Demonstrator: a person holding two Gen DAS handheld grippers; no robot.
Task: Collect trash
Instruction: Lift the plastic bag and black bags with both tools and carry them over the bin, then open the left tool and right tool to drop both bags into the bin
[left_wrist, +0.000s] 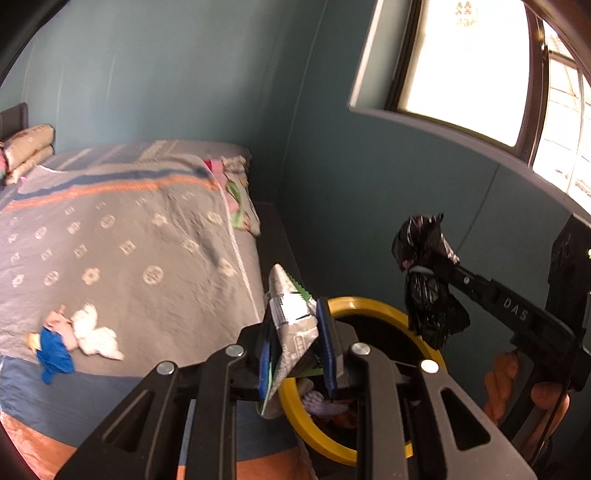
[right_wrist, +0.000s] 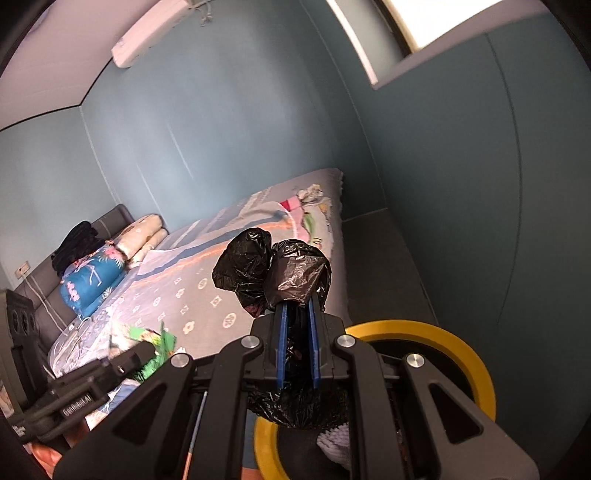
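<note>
While over the yellow-rimmed bin (left_wrist: 295, 413), left gripper (left_wrist: 295, 332) clamped on silver wrapper (left_wrist: 291, 317). Right gripper (right_wrist: 297, 325) clenched on black bag (right_wrist: 291, 273). Scraps (left_wrist: 74, 336) far left on bed (left_wrist: 155, 236).

**What I'm counting**

I'm seeing one yellow-rimmed bin (left_wrist: 373, 306) under my two grippers, one silver wrapper (left_wrist: 291, 325) in my left, one black bag (right_wrist: 280, 273) in my right, three scraps (left_wrist: 74, 339) lying far left.

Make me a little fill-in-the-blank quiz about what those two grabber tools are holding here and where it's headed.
The left gripper is shut on a silvery ____ wrapper.
The right gripper clamps a crumpled plastic bag whose colour is ____.
Below both grippers stands a bin with a ____ rim.
More scraps lie on the ____.

Missing words: foil; black; yellow; bed
</note>
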